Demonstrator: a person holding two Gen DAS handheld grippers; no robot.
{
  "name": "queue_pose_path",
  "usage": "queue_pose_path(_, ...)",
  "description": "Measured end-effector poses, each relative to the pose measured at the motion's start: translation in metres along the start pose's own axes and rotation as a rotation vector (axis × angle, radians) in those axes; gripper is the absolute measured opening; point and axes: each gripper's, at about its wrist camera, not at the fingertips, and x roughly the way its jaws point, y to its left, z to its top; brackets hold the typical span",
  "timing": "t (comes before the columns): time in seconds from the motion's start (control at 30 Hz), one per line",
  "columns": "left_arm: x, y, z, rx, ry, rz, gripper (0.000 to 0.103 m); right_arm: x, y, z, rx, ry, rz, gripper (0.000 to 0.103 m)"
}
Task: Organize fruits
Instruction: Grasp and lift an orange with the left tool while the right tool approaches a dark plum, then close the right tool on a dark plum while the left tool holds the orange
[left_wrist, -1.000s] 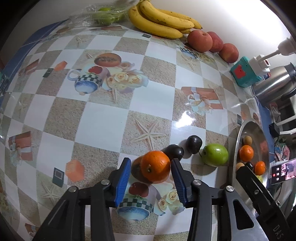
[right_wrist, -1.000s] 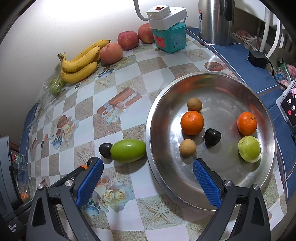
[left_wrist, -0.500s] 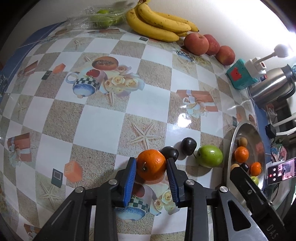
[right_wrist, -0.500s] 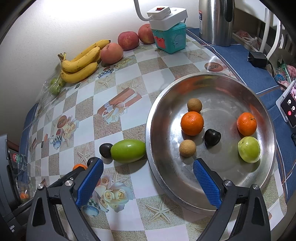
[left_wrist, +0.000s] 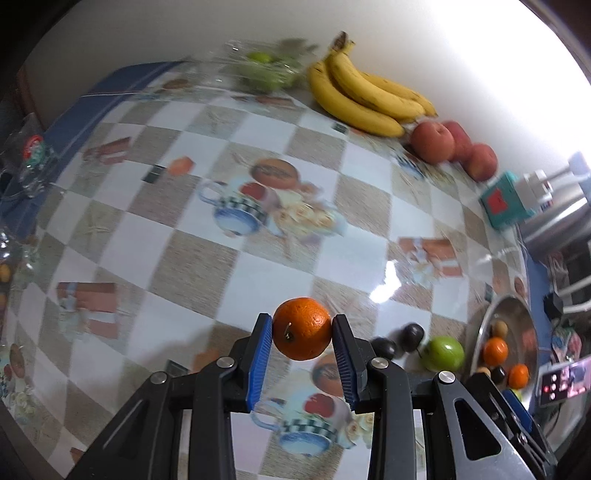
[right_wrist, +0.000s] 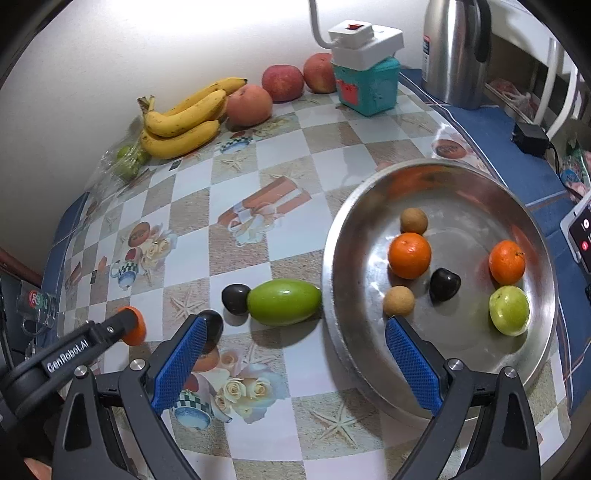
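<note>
A: The left gripper (left_wrist: 302, 328) pinched the orange (left_wrist: 302, 328) clear above the tablecloth (left_wrist: 192, 258); the right gripper (right_wrist: 295, 363) stood spread, empty.

B: Round and smooth, it risked slipping out before reaching the steel tray (right_wrist: 476, 184).

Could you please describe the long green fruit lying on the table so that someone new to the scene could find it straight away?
Start at the large round metal tray on the checked tablecloth. Just outside its left rim lies the long green fruit, on its side on the cloth. A small dark fruit touches its far end, but this is the only elongated, smooth green fruit; the green fruit in the tray is round.
</note>
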Motion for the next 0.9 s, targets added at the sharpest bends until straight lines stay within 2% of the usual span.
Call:
queue_pose_path(0.37,-0.008,0.02,0.009,-0.055,-0.04,0.023,0.036,0.0,0.032,-0.004,-0.09,-0.009,0.028,0.095)
queue_pose_path(0.43,-0.009,0.022,0.009,-0.061,-0.038,0.019,0.036,0.002,0.037,-0.005,-0.099,-0.001,0.035,0.088)
queue_pose_path(0.57,-0.009,0.025,0.01,-0.075,-0.036,0.012,0.036,0.007,0.045,-0.007,-0.112,0.022,0.048,0.084)
queue_pose_path(0.63,-0.008,0.026,0.01,-0.083,-0.033,0.008,0.036,0.008,0.048,-0.008,-0.12,0.03,0.055,0.072)
queue_pose_path(0.9,-0.006,0.032,0.011,-0.106,-0.024,0.0,0.036,0.018,0.06,-0.012,-0.137,0.077,0.082,0.053)
